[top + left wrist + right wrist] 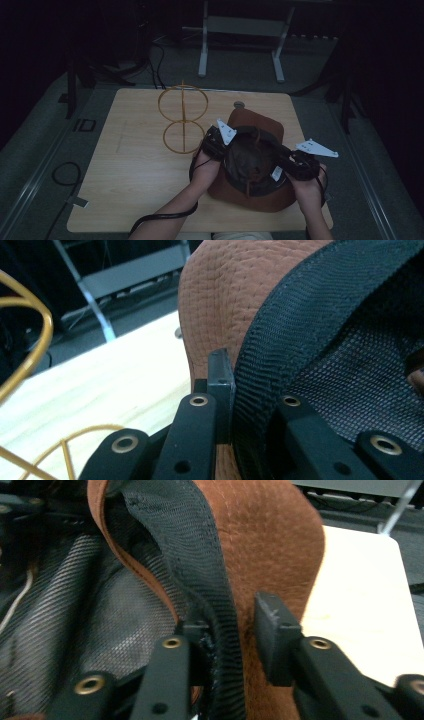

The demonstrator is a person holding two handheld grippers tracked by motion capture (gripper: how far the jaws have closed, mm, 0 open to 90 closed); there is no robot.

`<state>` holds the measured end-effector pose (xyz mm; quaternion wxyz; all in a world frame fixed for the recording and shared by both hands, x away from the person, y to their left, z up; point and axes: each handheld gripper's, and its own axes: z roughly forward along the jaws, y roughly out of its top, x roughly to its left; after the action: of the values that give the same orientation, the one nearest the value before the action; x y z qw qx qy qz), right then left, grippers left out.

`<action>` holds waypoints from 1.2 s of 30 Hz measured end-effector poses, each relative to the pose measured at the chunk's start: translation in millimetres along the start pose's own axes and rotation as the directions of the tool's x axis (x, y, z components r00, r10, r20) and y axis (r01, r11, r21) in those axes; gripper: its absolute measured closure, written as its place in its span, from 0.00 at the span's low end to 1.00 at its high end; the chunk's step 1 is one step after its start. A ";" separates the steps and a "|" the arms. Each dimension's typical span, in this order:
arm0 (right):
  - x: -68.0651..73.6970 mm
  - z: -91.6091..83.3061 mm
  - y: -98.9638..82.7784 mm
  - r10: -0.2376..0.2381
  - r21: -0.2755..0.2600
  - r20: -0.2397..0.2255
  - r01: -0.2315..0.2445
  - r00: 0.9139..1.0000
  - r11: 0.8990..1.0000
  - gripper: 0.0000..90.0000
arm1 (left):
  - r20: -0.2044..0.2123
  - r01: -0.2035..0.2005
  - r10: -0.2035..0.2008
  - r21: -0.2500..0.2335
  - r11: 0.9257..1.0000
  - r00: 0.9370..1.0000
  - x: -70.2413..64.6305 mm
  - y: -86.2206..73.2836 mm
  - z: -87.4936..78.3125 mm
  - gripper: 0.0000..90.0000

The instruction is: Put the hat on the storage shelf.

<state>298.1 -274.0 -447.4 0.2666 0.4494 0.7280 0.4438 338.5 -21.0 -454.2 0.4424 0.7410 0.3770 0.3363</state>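
Observation:
A brown leather hat (256, 123) lies crown-down on the wooden table (135, 170), its black mesh lining (249, 161) facing up. My left gripper (226, 149) is shut on the hat's left rim. In the left gripper view the black inner band (280, 340) is clamped between my jaws (240, 405), with the brown leather (220, 295) behind. My right gripper (281, 163) holds the right rim. In the right gripper view its jaws (230, 635) pinch the black band (200, 545) and the brown wall (270, 540), with mesh (75, 610) on the inner side.
A gold wire stand (183, 118), made of two rings on a centre rod, stands just left of the hat, and its rings (30, 340) curve past my left gripper. A small round knob (239, 105) sits behind the hat. White frame legs (203, 55) stand beyond the table.

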 end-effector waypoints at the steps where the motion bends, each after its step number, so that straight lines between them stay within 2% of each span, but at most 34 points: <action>1: 0.9 -4.1 0.2 0.000 -0.012 -0.012 0.000 1.000 1.000 0.66 | 0.002 0.005 -0.005 -0.008 1.000 1.000 0.3 0.7 -1.7 0.96; 4: 2.4 -12.3 1.9 -0.014 -0.026 -0.055 0.013 0.998 1.000 0.55 | 0.014 0.011 -0.010 -0.024 1.000 1.000 1.8 3.2 -8.0 0.96; 6: 4.4 -18.6 3.7 -0.034 -0.039 -0.086 0.031 0.996 0.999 0.52 | -0.005 -0.023 0.023 -0.029 0.999 1.000 1.1 4.0 -11.8 0.96; 8: 5.7 -25.7 5.7 -0.057 -0.055 -0.095 0.052 0.994 0.997 0.50 | -0.033 -0.039 0.038 -0.038 0.998 0.999 3.0 3.7 -17.0 0.96; 9: 5.5 -30.8 6.8 -0.059 -0.067 -0.118 0.051 0.991 0.996 0.46 | -0.021 -0.026 0.025 -0.052 0.998 0.999 7.4 3.0 -19.5 0.96; 11: 3.6 -40.6 9.4 -0.062 -0.085 -0.155 0.049 0.986 0.995 0.44 | -0.010 -0.017 0.016 -0.066 0.998 1.000 14.3 1.1 -25.5 0.95; 14: -5.4 -50.9 11.4 -0.090 -0.102 -0.121 0.078 0.988 0.992 0.44 | 0.023 -0.024 0.026 -0.083 0.996 0.999 21.3 -0.5 -35.3 0.95; 15: -9.3 -51.9 11.2 -0.083 -0.101 -0.118 0.072 0.990 0.992 0.44 | 0.055 -0.015 0.020 -0.095 0.995 0.998 24.9 -1.1 -40.2 0.95; 17: -21.4 -53.2 9.6 -0.073 -0.094 -0.104 0.063 0.992 0.994 0.45 | 0.077 -0.015 0.024 -0.110 0.994 0.997 29.1 -1.7 -47.4 0.95; 18: -26.2 -53.3 8.6 -0.068 -0.092 -0.097 0.059 0.993 0.994 0.45 | 0.111 -0.005 0.019 -0.125 0.992 0.994 32.0 -2.1 -50.7 0.95; 20: -35.6 -52.0 6.9 -0.056 -0.082 -0.091 0.048 0.994 0.995 0.47 | 0.153 -0.020 0.044 -0.155 0.988 0.987 35.3 -2.9 -56.2 0.95; 21: -38.4 -51.1 6.3 -0.050 -0.076 -0.082 0.043 0.995 0.996 0.49 | 0.209 -0.037 0.082 -0.206 0.978 0.974 37.8 -5.0 -60.7 0.95; 23: -44.5 -48.2 4.9 -0.049 -0.056 -0.077 0.044 0.996 0.997 0.51 | 0.245 -0.074 0.127 -0.215 0.974 0.961 39.4 -6.2 -65.1 0.95; 24: -46.6 -46.6 4.1 -0.047 -0.051 -0.082 0.043 0.996 0.998 0.52 | 0.282 -0.080 0.146 -0.233 0.969 0.948 40.7 -7.3 -67.3 0.95; 25: -47.7 -44.6 3.3 -0.046 -0.047 -0.092 0.041 0.995 0.998 0.53 | 0.325 -0.078 0.161 -0.254 0.964 0.932 41.5 -8.9 -70.1 0.95; 26: -47.8 -42.2 2.3 -0.044 -0.043 -0.107 0.039 0.993 0.998 0.53 | 0.339 -0.088 0.177 -0.262 0.961 0.924 41.2 -9.4 -71.7 0.95; 27: -47.1 -40.9 1.7 -0.045 -0.039 -0.116 0.041 0.992 0.998 0.54 | 0.363 -0.098 0.202 -0.285 0.953 0.910 40.5 -10.5 -74.6 0.95; 29: -42.8 -37.2 0.4 -0.058 -0.035 -0.139 0.054 0.989 0.998 0.56 | 0.402 -0.089 0.215 -0.310 0.947 0.890 39.5 -11.0 -78.1 0.95; 30: -40.2 -35.1 0.1 -0.065 -0.032 -0.156 0.061 0.986 0.998 0.57 | 0.414 -0.091 0.225 -0.319 0.943 0.882 38.7 -10.6 -79.9 0.95; 31: -37.2 -33.1 0.0 -0.071 -0.028 -0.171 0.067 0.983 0.997 0.58 | 0.440 -0.075 0.223 -0.329 0.942 0.870 38.2 -9.6 -81.7 0.95; 32: -33.6 -30.3 -0.1 -0.080 -0.026 -0.188 0.076 0.979 0.997 0.60 | 0.458 -0.065 0.225 -0.338 0.939 0.860 38.1 -9.2 -82.8 0.95; 33: -31.3 -28.5 -0.1 -0.084 -0.022 -0.200 0.081 0.976 0.996 0.60 | 0.481 -0.052 0.231 -0.357 0.933 0.846 38.0 -8.7 -85.1 0.95; 34: -27.6 -25.9 0.2 -0.091 -0.021 -0.218 0.089 0.972 0.996 0.60 | 0.493 -0.044 0.232 -0.362 0.931 0.838 37.9 -8.2 -86.2 0.95; 35: -24.9 -24.8 0.4 -0.097 -0.026 -0.235 0.094 0.967 0.995 0.60 | 0.518 -0.022 0.227 -0.371 0.928 0.824 38.0 -7.9 -88.1 0.95; 36: -19.7 -23.8 1.0 -0.113 -0.029 -0.256 0.109 0.960 0.994 0.60 | 0.533 -0.009 0.226 -0.379 0.926 0.815 37.9 -7.7 -89.1 0.95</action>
<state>288.8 -301.0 -435.6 0.1979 0.3446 0.7772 0.4879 280.9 49.7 -420.9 0.6398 0.7359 0.1131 0.1907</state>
